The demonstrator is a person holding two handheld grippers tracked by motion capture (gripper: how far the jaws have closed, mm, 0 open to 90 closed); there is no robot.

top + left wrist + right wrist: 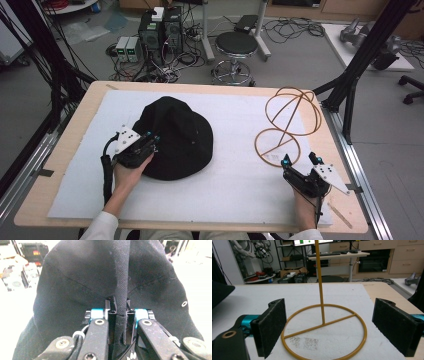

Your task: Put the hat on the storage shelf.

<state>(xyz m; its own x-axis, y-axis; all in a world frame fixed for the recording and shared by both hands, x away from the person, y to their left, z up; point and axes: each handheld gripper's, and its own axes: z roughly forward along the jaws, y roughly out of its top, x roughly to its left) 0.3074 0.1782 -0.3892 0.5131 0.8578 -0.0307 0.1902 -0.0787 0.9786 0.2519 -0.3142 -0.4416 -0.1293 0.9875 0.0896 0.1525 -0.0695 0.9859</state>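
Between the left hand-held gripper's jaws, a fold of the black cloth bucket hat is pinched. Just ahead of the wide-spread right hand-held gripper, a golden wire stand rests on the table.

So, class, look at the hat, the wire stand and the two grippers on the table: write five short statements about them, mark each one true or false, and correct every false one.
1. The left gripper is shut on a fold of the black hat. True.
2. The right gripper is clamped on the stand's post. False: its jaws stand wide open, on either side of the gold wire stand's base ring, touching nothing.
3. The hat hangs on the stand. False: it lies on the white mat, apart from the stand.
4. The stand is upright on its round base. True.
5. The stand is at the left gripper's side of the table. False: it is at the right gripper's side.
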